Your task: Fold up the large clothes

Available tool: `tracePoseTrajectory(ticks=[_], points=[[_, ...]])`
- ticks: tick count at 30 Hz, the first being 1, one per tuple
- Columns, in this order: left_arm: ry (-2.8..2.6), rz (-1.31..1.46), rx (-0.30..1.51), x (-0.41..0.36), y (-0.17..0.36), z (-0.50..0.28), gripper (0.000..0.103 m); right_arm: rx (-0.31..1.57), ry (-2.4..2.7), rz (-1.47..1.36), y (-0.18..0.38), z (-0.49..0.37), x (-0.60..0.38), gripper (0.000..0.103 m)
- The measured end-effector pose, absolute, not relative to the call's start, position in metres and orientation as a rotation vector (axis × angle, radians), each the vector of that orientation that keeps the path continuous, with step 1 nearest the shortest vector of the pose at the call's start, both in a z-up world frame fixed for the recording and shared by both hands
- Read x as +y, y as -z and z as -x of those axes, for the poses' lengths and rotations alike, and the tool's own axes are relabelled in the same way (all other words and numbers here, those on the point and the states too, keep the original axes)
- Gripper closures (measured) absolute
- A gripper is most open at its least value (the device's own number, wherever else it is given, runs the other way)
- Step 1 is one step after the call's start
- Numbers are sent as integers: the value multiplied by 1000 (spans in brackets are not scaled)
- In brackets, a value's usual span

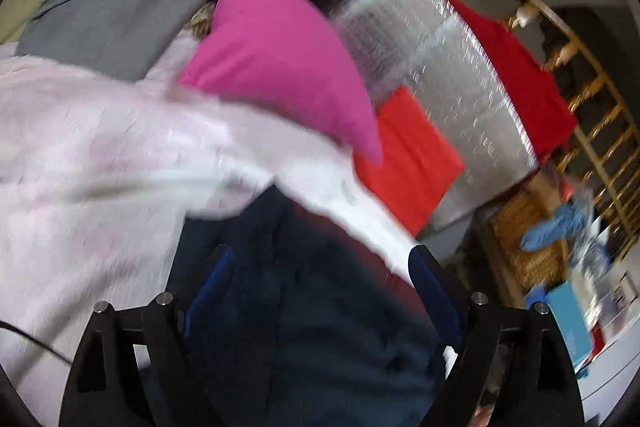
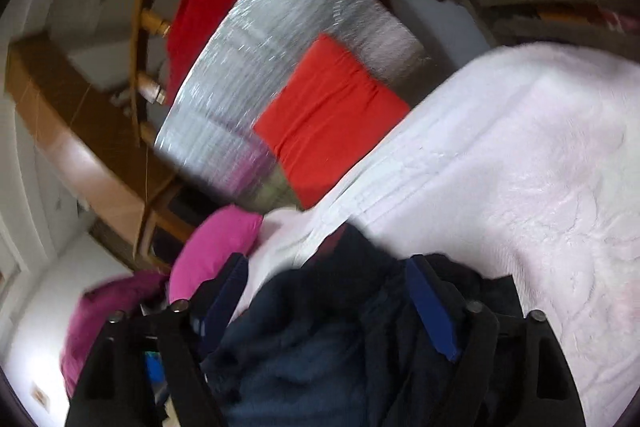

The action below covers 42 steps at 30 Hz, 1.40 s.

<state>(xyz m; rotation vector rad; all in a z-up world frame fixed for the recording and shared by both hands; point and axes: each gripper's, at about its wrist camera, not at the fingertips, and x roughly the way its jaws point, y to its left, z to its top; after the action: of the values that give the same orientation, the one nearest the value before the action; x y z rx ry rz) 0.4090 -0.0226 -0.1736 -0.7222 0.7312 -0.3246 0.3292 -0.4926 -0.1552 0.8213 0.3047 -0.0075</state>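
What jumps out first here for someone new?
The dark navy garment bunched between both grippers' fingers, filling the bottom of each view. Behind it a pale pink fleecy blanket, then the folded orange-red cloth lying on a silver foil mat. A magenta pillow sits centre in the left view.

We cannot tell the grip of either gripper: bunched dark navy garment [image 1: 304, 327] fills both gaps. Motion blur smears the pale pink fleecy blanket [image 1: 100, 163], which runs off the left edge.
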Motion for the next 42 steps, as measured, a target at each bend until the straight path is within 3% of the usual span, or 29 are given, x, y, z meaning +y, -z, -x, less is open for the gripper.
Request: tracePoseTrajectory(ticks=[3, 7, 13, 19, 25, 28, 31, 32, 34, 36, 42], points=[[303, 655, 785, -39, 182, -375, 14, 356, -10, -748, 151, -324, -464, 34], [151, 476, 897, -55, 200, -360, 14, 436, -10, -632, 150, -319, -422, 34], [-17, 329, 915, -65, 220, -369, 14, 563, -68, -437, 150, -339, -354, 34], [-38, 272, 946, -67, 224, -390, 14, 738, -55, -328, 147, -419, -312, 34], [-61, 291, 968, -48, 221, -406, 14, 966, 111, -361, 187, -513, -312, 35], [-71, 290, 968, -42, 217, -407, 14, 951, 160, -400, 190, -522, -319, 35], [-104, 258, 950, -39, 214, -405, 14, 816, 183, -425, 170, -502, -320, 35], [-109, 244, 949, -38, 213, -404, 14, 769, 157, -410, 160, -495, -316, 36], [-124, 204, 937, -38, 211, -400, 14, 704, 54, -361, 145, -479, -296, 49], [-151, 166, 926, -36, 210, -400, 14, 669, -77, -277, 134, -465, -266, 68], [-184, 120, 953, -31, 218, -400, 14, 762, -180, -133, 149, -486, -192, 73]])
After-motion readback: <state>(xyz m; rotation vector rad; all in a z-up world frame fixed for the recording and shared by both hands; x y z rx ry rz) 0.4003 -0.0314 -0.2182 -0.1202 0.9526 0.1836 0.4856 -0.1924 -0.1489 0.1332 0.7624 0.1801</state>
